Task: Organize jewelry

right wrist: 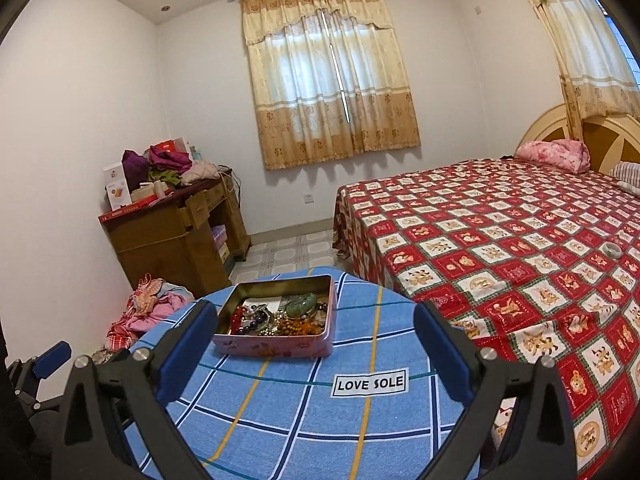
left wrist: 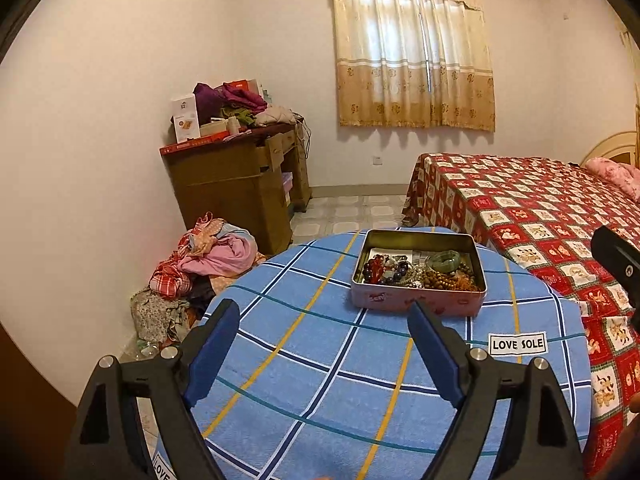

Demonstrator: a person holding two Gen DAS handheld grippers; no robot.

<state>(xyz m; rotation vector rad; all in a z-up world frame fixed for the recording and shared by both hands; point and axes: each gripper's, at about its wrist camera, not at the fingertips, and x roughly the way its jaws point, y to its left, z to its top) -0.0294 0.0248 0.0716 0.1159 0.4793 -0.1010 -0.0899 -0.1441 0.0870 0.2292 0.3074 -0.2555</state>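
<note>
Pink tin (left wrist: pixel 418 276) of jewelry (left wrist: pixel 416 270) sits open on blue plaid cloth (left wrist: pixel 320 360) — beads, bangle heaped inside. Left gripper (left wrist: pixel 324 316) hovers short of tin, jaws spread wide, holding nothing. Right gripper (right wrist: pixel 316 316) likewise wide apart, empty, tin just beyond its left finger. Lone bangle (right wrist: pixel 612 249) lies on red bedspread (right wrist: pixel 520 248), well apart.
</note>
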